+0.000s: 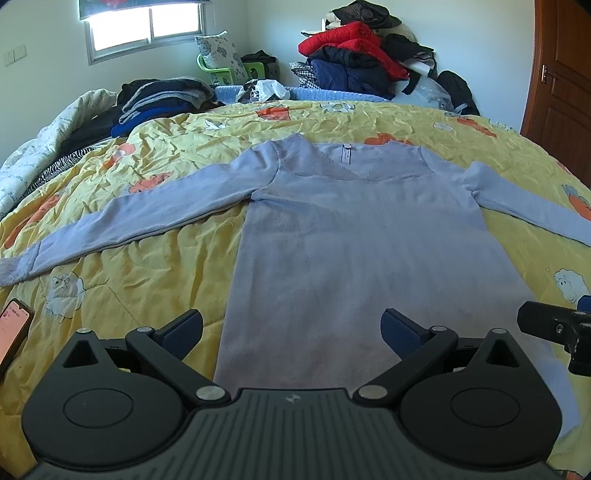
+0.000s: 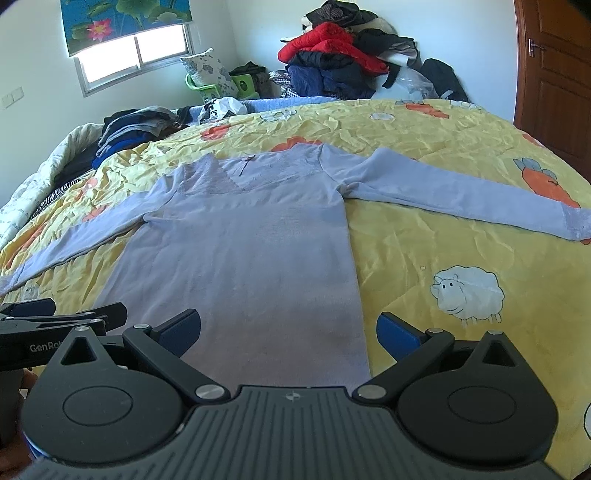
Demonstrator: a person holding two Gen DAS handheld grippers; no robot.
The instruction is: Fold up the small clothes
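Your left gripper (image 1: 291, 330) fills the bottom of the left wrist view with its fingers (image 1: 183, 328) spread wide and holding nothing. Your right gripper (image 2: 288, 332) sits the same way in the right wrist view, fingers (image 2: 397, 334) wide apart and holding nothing. Each gripper hovers over the hem end of the lavender long-sleeved top (image 1: 354, 240), which lies flat and face up in the centre of both frames. Its V-neck points toward the top of the frame, and both sleeves are spread out to the sides.

Note the surface: the top rests on a yellow quilt (image 1: 147, 258) printed with sheep and carrots, spread over the bed. Wrinkles run across the quilt. At the upper left of the frame, a window (image 1: 147, 29) with a flowered blind lets in bright light. A brown wooden door (image 1: 561, 81) stands at the upper right edge.

Observe the clutter beyond the quilt. A stack of dark folded clothes (image 1: 162, 99) sits at the upper left of the bed. A tall heap of jackets (image 1: 362, 55), one of them red, leans against the far wall. A green chair (image 1: 221, 72) holds a patterned cushion (image 1: 219, 51).

Limits of view: a phone (image 1: 13, 332) is cut off at the lower left edge of the left wrist view. The left sleeve cuff runs out of frame there. The hem of the top is hidden behind the gripper bodies.
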